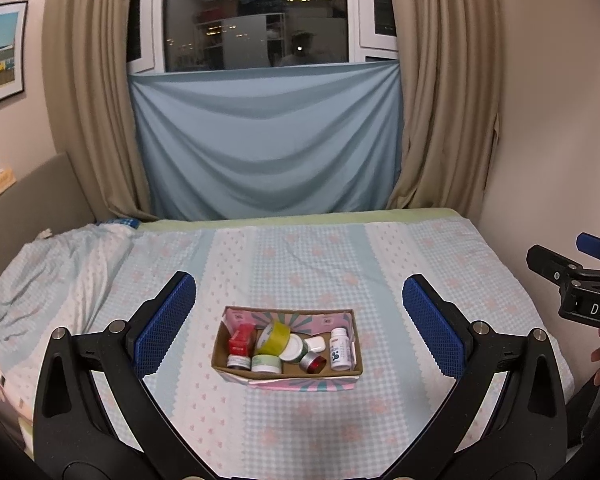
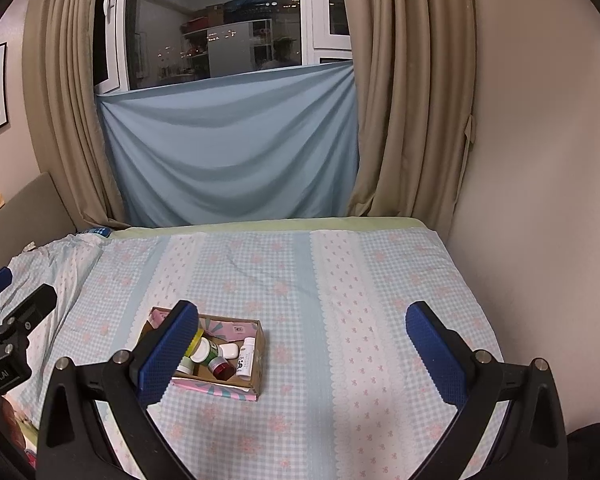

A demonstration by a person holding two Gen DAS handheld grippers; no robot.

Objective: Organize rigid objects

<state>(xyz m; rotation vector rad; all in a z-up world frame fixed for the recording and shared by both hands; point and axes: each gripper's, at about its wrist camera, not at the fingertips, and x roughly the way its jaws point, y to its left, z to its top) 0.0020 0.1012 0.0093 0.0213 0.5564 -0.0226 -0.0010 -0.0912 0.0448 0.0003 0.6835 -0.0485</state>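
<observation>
- Cardboard box (image 1: 287,346), on the bed (image 1: 300,264) ahead of and between the left gripper (image 1: 300,330) fingers: items crowded inside.
- White bottle (image 1: 339,349), upright at the box's right end: likely tips if nudged.
- Both grippers, left and right gripper (image 2: 302,354), spread wide, empty.
- Soft bedding: box may shift when pressed.

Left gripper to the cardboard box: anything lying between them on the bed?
Nothing. The left wrist view shows only bare checked bedsheet between the open left gripper and the cardboard box.
</observation>
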